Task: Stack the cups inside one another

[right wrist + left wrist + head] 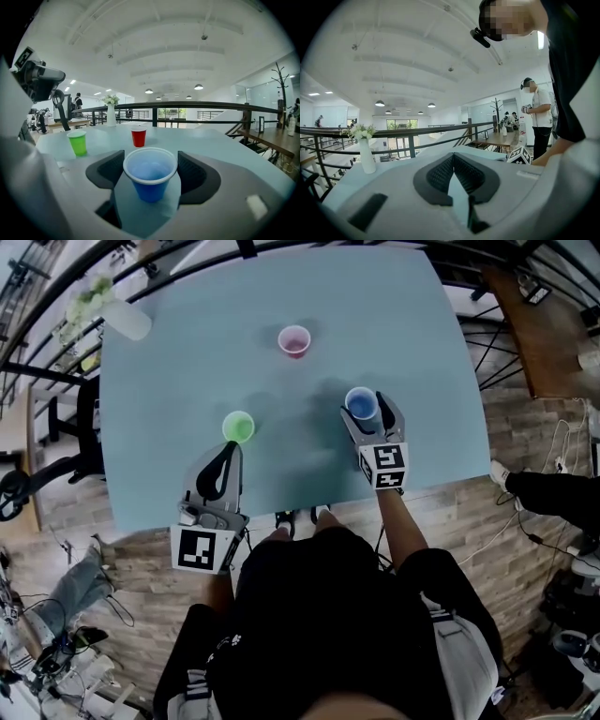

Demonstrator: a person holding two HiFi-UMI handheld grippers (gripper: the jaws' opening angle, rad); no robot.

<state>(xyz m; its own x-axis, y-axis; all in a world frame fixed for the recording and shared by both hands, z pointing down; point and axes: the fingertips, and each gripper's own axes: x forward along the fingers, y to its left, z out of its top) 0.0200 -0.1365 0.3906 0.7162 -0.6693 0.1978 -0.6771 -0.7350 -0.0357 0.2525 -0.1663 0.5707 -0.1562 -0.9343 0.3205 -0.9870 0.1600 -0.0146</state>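
Right gripper view shows the upright, white-rimmed blue cup [150, 183] within the spread right claw [150, 164]; left claw [453, 158] closed, empty.

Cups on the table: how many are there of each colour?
blue cup: 1
green cup: 1
red cup: 1
total: 3
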